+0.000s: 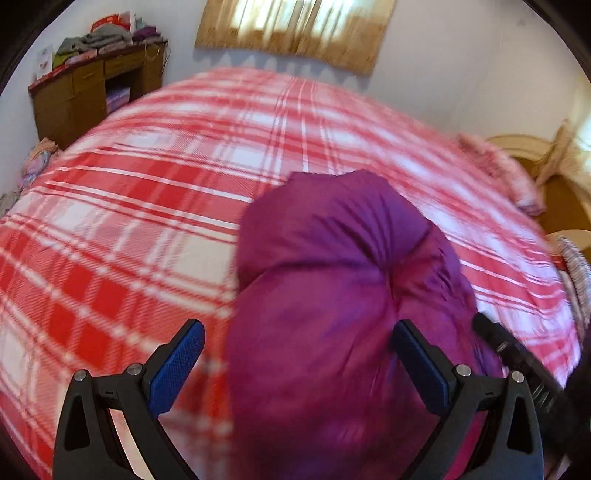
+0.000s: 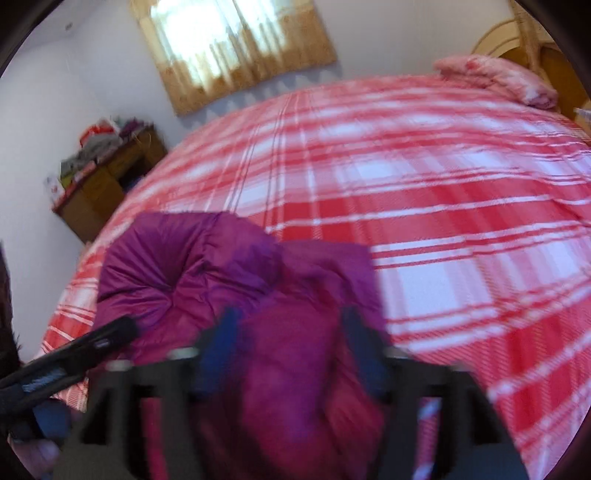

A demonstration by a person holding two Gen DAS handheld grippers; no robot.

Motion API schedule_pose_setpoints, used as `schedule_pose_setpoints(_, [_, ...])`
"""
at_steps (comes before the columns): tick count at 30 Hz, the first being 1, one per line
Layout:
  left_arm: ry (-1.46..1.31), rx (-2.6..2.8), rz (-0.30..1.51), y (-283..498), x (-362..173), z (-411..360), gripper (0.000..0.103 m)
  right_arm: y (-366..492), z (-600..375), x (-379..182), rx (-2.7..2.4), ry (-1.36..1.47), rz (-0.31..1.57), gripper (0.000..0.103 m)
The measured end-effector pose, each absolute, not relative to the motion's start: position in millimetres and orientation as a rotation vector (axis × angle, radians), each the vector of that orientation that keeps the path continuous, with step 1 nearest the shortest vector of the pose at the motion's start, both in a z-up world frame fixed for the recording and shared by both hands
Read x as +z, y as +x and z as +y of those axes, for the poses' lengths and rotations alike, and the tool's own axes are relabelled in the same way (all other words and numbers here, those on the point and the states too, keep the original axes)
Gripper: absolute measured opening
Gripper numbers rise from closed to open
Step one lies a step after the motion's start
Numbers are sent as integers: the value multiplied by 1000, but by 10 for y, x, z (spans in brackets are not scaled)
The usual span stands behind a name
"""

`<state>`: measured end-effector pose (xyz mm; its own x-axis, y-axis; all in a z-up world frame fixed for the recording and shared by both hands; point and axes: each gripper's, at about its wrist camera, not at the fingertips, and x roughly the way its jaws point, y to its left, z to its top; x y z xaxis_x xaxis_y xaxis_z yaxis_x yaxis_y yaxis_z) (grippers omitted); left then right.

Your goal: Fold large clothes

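Observation:
A puffy purple-magenta jacket (image 1: 332, 280) lies bunched up on a red and white plaid bed cover (image 1: 147, 192). My left gripper (image 1: 299, 339) is open, its blue-padded fingers spread wide just above the near part of the jacket, which bulges between them. In the right wrist view the jacket (image 2: 229, 273) sits at the bed's near left. My right gripper (image 2: 290, 332) is blurred, with the jaws apart and a fold of the jacket between them. The right gripper shows at the right edge of the left wrist view (image 1: 517, 354).
A wooden desk (image 1: 88, 96) piled with folded clothes stands by the far wall at the left. A curtained window (image 1: 295, 29) hangs above the bed. A pink folded blanket (image 1: 502, 173) lies at the bed's right, by a wooden headboard (image 1: 554, 192).

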<state>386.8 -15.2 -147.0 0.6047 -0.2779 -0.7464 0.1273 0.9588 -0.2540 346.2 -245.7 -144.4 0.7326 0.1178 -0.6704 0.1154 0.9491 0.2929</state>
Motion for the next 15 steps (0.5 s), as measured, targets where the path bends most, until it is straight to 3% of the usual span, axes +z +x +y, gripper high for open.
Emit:
schedule_pose_setpoints(7, [-193, -255, 897, 3425, -1699, 235, 102, 3066, -2602, -1592, 57, 364, 779, 82])
schedule_pose_setpoints(15, [-130, -334, 866, 3490, -1700, -104, 102, 3107, -2601, -1722, 108, 384, 820, 77])
